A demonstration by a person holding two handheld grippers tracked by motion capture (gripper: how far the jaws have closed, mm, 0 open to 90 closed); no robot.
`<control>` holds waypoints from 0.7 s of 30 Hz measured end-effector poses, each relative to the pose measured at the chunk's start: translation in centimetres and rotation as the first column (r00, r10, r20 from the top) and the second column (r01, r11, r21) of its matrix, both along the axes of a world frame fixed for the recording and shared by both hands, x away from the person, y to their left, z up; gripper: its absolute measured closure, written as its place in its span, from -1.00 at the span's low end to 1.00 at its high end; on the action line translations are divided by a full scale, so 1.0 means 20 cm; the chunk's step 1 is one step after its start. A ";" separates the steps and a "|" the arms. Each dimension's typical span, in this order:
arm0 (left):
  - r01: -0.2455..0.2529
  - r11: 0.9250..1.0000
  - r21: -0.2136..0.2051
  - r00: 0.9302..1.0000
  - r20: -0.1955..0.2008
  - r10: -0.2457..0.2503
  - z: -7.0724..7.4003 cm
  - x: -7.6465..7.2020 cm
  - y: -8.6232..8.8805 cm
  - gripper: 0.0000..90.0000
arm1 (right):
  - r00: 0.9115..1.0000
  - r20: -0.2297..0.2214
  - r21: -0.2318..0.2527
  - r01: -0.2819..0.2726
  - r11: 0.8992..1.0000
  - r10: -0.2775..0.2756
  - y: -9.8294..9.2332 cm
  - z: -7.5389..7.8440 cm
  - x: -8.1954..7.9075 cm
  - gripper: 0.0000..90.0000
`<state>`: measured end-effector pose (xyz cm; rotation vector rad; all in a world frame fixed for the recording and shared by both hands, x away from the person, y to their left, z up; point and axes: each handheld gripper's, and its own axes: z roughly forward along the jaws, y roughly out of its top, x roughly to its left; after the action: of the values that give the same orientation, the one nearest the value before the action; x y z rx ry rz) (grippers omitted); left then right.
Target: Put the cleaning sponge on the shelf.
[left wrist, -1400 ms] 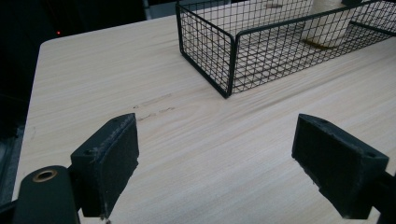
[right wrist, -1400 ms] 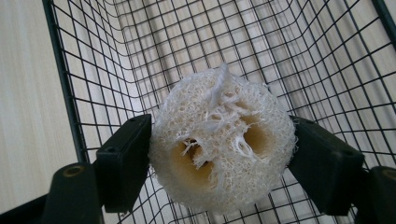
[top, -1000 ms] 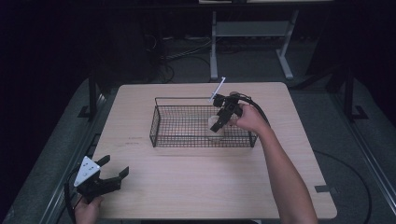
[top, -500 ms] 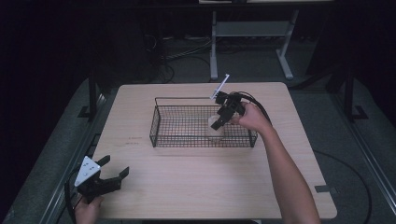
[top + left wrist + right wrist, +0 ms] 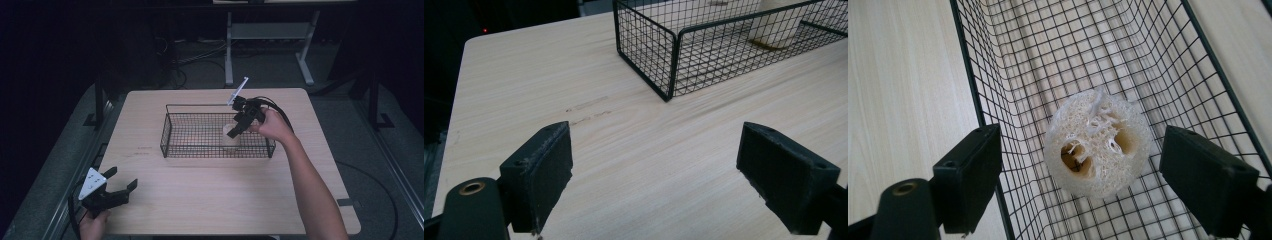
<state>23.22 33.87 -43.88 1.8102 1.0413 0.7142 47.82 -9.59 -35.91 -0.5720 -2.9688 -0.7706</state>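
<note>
A black wire basket (image 5: 172, 131) stands on the far middle of the wooden table (image 5: 210, 200). A pale, round loofah piece (image 5: 231, 138) stands upright in its right part. My right gripper (image 5: 237, 128) hovers just above it, tilted down. In the right gripper view the jaws are spread wide on either side of the loofah (image 5: 1098, 142) without touching it, so the right gripper (image 5: 1080, 180) is open. My left gripper (image 5: 121, 183) rests near the table's front left corner, open and holding nothing. From the left gripper (image 5: 654, 175), the basket (image 5: 672, 60) and loofah (image 5: 780, 27) lie farther off.
A person's right forearm (image 5: 310, 190) reaches from the bottom right to the basket. A cable loops behind the right gripper. Faint scuff marks (image 5: 586, 107) lie on the table ahead of the left gripper. Dark floor and a metal frame (image 5: 265, 35) lie beyond the table.
The right gripper has shifted slightly up and back over the loofah. The loofah stays in the basket. The left gripper has not moved.
</note>
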 end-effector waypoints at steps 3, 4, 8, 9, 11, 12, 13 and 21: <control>0.000 1.000 -0.002 1.000 0.003 0.000 0.00 0.00 0.00 -0.69 | 1.000 0.009 0.014 0.000 1.000 0.000 -0.01 0.02 -0.01 -0.62; 0.000 1.000 -0.003 1.000 0.005 0.000 0.00 0.00 0.00 -0.69 | 1.000 0.010 0.017 0.000 1.000 0.000 -0.01 0.02 -0.01 -0.63; 0.002 1.000 -0.002 1.000 -0.001 -0.002 0.00 0.00 0.00 -0.69 | 1.000 0.009 0.015 0.000 1.000 0.000 -0.02 0.02 -0.03 -0.63; 0.004 1.000 -0.001 1.000 0.000 -0.004 0.00 0.00 0.00 -0.69 | 1.000 0.009 0.015 0.000 1.000 0.000 -0.02 0.02 -0.03 -0.63; 0.006 1.000 0.002 1.000 0.000 -0.006 0.00 0.00 -0.01 -0.69 | 1.000 0.008 0.016 -0.004 1.000 0.004 -0.03 0.02 -0.04 -0.63; 0.006 1.000 0.002 1.000 -0.001 -0.006 0.00 0.00 -0.01 -0.69 | 1.000 0.006 0.013 -0.003 1.000 0.003 -0.04 0.02 -0.05 -0.63; 0.005 1.000 0.000 1.000 -0.001 -0.005 0.00 0.00 -0.01 -0.69 | 1.000 0.003 0.014 -0.004 1.000 0.004 -0.04 0.03 -0.05 -0.63; 0.004 1.000 0.001 1.000 -0.001 -0.004 0.00 0.00 -0.01 -0.69 | 1.000 0.012 0.025 -0.005 1.000 0.005 -0.08 0.06 -0.09 -0.63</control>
<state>23.25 33.70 -43.91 1.8131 1.0377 0.7111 45.93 -11.09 -34.64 -0.5601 -2.9656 -0.8116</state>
